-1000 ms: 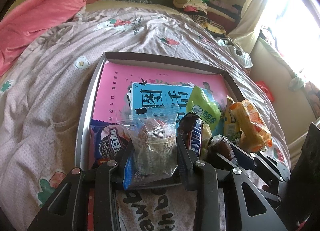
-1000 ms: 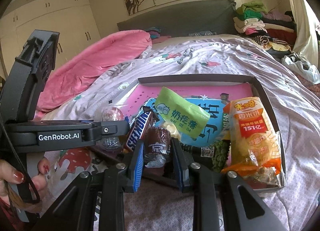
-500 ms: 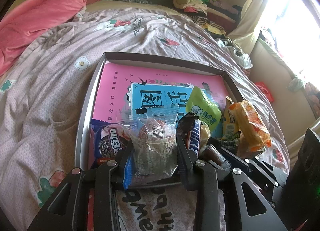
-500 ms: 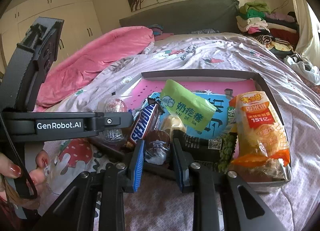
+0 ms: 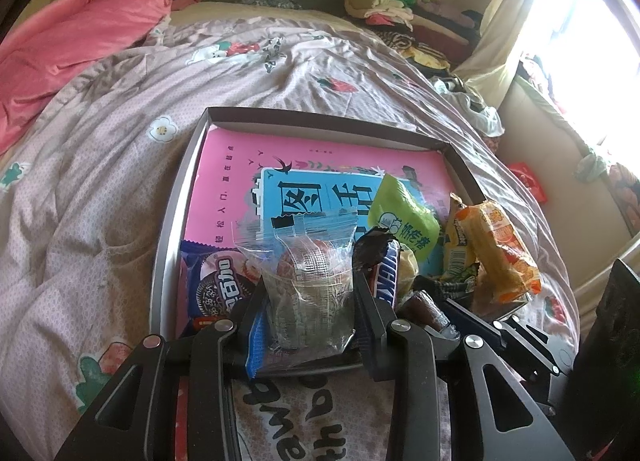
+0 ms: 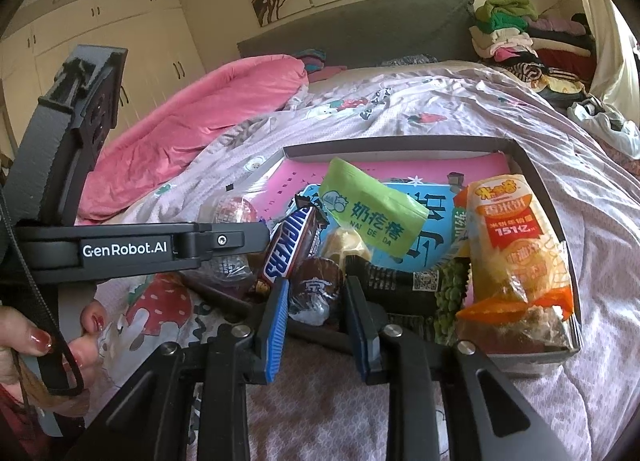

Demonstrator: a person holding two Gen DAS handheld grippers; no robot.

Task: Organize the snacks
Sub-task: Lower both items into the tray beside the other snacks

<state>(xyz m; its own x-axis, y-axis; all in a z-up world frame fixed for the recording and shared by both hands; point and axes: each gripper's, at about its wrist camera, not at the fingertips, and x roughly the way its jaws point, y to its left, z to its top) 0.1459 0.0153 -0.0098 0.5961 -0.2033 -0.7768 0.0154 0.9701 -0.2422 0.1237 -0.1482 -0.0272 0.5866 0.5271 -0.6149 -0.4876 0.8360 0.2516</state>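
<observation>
- Since a second ago, right view has shifted slightly: shallow grey cardboard box (image 6: 532,177) sits lower and closer in frame; snacks inside lie as before.
- Left gripper (image 5: 310,297) unchanged, clamped on clear crinkly plastic pouch with a round reddish sweet inside (image 5: 310,281), held at box's near edge.
- Right gripper (image 6: 314,297): blue pads on either side of small dark brown wrapped chocolate (image 6: 316,287); pads look to be touching it, jaws barely parted.
- Same chocolate visible in left view, just right of left gripper.
- Box rests on pale pink printed quilt (image 5: 100,181); pink and blue book (image 5: 320,169) lies flat on its floor.
- Blue Oreo packet (image 5: 216,285) at near-left corner, partly behind left finger.
- Brown Snickers bar (image 6: 292,249) leans upright between the two grippers.
- Lime green sachet (image 6: 372,205) tilts over book, mid-box.
- Orange and yellow rice-cracker bag (image 6: 516,245) stands against right wall.
- Person's hand (image 6: 48,345) with red nails at lower left of right view, holding left tool's handle.
</observation>
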